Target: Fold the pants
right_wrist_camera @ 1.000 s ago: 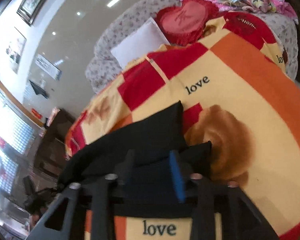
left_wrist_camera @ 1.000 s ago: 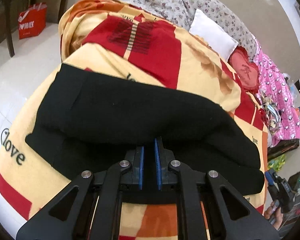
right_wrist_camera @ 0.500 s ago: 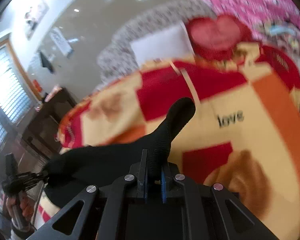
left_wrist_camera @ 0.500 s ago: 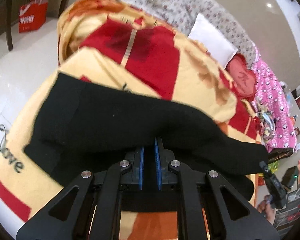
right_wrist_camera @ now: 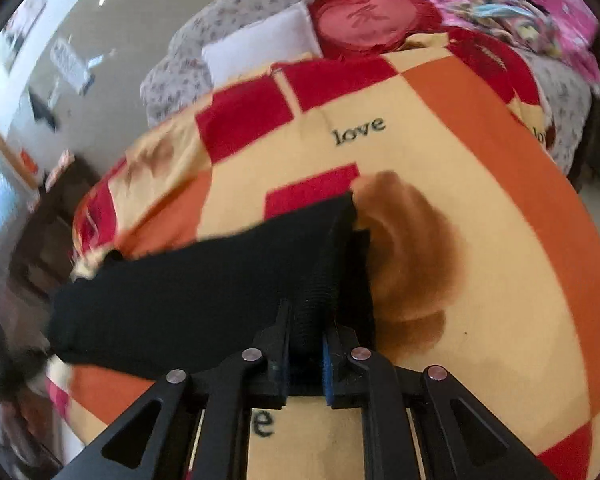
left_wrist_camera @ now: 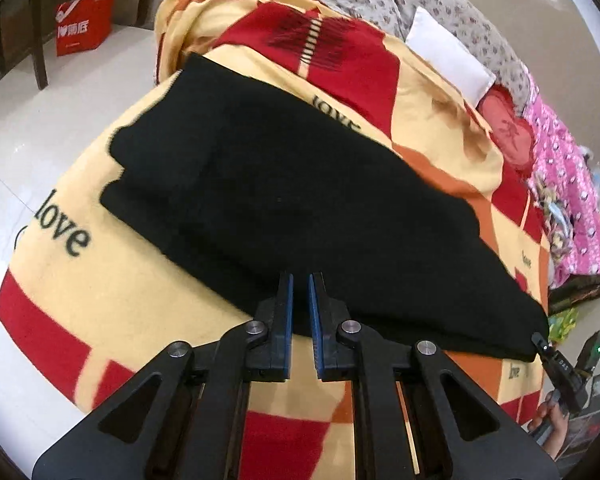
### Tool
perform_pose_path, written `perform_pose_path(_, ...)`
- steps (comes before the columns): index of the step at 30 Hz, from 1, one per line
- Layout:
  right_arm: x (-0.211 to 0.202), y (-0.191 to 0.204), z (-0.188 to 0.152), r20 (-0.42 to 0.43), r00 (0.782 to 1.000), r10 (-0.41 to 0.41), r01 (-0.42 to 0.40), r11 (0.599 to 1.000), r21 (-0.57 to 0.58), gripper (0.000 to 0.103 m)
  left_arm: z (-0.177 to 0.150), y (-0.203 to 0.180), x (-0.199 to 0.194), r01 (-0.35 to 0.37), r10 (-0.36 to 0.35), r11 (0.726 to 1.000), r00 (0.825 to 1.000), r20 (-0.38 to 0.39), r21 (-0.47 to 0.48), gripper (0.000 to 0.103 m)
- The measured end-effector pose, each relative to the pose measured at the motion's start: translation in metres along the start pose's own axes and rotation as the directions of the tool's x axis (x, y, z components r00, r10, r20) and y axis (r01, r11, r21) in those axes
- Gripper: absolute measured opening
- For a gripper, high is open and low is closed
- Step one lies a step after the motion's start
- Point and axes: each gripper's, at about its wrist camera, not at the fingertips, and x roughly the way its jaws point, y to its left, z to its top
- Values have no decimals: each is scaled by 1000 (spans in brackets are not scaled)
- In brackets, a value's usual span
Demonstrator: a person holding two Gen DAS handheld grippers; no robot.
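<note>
Black pants (left_wrist_camera: 292, 200) lie folded in layers across a yellow, red and orange blanket (left_wrist_camera: 112, 300) on a bed. My left gripper (left_wrist_camera: 299, 286) is shut on the near edge of the pants, jaws almost closed on the fabric. In the right wrist view the same pants (right_wrist_camera: 204, 296) stretch off to the left, and my right gripper (right_wrist_camera: 305, 316) is shut on their ribbed waistband end, which stands bunched between the jaws. The right gripper also shows in the left wrist view (left_wrist_camera: 558, 364) at the pants' far right corner, held by a hand.
A white pillow (left_wrist_camera: 450, 58), a red heart cushion (right_wrist_camera: 366, 20) and pink bedding (left_wrist_camera: 572, 184) lie at the head of the bed. A red shopping bag (left_wrist_camera: 82, 26) and dark chair legs (left_wrist_camera: 36, 44) stand on the white floor at left.
Both grippers carried the pants' edge forward and down, so the upper layer now lies flatter over the lower one. The right gripper went from open around the fabric to shut on it.
</note>
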Motion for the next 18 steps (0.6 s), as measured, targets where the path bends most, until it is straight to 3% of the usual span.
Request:
perform_pose_path(2, -18, 4, 6, 55, 998, -34, 34, 999, -4, 31, 4, 4, -14, -21, 20, 1000, 999, 49, 1, 9)
perform_pose_path(4, -36, 14, 13, 103, 994, -41, 45, 998, -38, 34, 9, 8, -27, -41, 42, 999, 995, 93, -6, 9)
perform_pose_path(6, -44, 38, 14, 120, 992, 37, -28, 996, -81, 35, 16, 17, -35, -38, 42, 999, 993, 111, -36, 11)
perform_pose_path(9, -30, 94, 8, 58, 977, 203, -185, 955, -233, 36, 23, 29, -35, -50, 58, 996, 992, 115, -70, 31)
perform_pose_path(12, 2, 159, -11, -63, 945, 321, -321, 869, -376, 36, 33, 45, -31, -54, 68, 990, 993, 101, -132, 51)
perform_pose_path(13, 17, 184, -20, -122, 928, 351, -369, 830, -418, 36, 36, 50, -29, -52, 67, 988, 993, 99, -149, 53)
perform_pose_path(15, 37, 221, -36, -180, 915, 362, -402, 772, -492, 36, 42, 57, -23, -78, 95, 982, 991, 97, -172, 53)
perform_pose_path(18, 59, 266, -59, -215, 916, 338, -396, 681, -617, 36, 48, 62, -14, -87, 104, 979, 991, 85, -184, 53)
